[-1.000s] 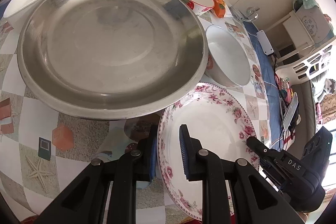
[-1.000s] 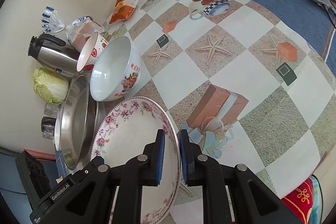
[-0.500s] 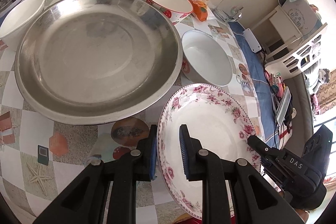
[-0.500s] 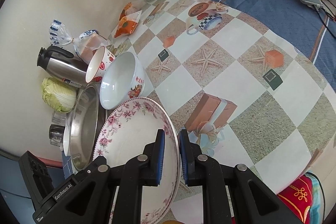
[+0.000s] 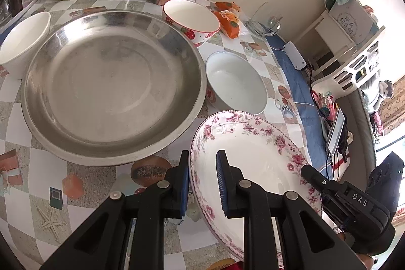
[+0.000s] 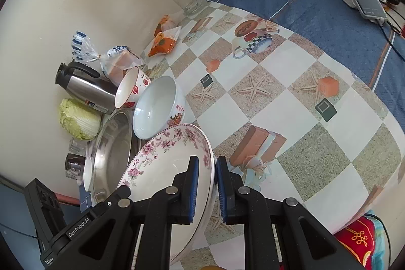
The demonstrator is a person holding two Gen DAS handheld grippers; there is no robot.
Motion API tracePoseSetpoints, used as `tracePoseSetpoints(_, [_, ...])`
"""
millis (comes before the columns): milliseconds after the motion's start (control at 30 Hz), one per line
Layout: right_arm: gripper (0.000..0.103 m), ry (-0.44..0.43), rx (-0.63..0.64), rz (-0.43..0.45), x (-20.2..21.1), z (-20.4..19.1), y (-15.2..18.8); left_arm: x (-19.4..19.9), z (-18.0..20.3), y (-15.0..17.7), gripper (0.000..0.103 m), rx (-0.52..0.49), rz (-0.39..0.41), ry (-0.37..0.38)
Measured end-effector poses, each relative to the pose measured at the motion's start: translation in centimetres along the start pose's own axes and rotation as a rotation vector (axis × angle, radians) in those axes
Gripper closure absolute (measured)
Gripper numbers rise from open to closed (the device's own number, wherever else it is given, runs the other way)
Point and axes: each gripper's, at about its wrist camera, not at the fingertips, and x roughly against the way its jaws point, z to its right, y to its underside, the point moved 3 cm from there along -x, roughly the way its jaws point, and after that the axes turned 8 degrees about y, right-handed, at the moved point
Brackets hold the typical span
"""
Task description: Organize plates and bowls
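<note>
Left wrist view: the white floral-rimmed ceramic plate [image 5: 255, 156] is clamped at its near rim by the left gripper [image 5: 202, 181], and its opposite rim is pinched by the right gripper [image 6: 207, 190]. The plate is held just beside the big round stainless steel basin [image 5: 111, 85], with a plain white bowl [image 5: 235, 82] seen right behind it.

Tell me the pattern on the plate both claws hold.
White plate with pink roses around its rim, clearest in the left wrist view.
</note>
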Motion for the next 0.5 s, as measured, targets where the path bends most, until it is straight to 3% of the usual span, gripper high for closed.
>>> tracePoseSetpoints(300, [0.088, -0.027, 0.009, 0.025, 0.8, -1.0, -0.4, 1.4, 1.0, -1.2, 0.082, -0.058, 0.072, -0.011])
tracePoseSetpoints(500, [0.088, -0.034, 0.031, 0.032, 1.1, -2.4, -1.1, 2.6, 0.2, -2.3, 0.082, -0.028, 0.119, -0.006])
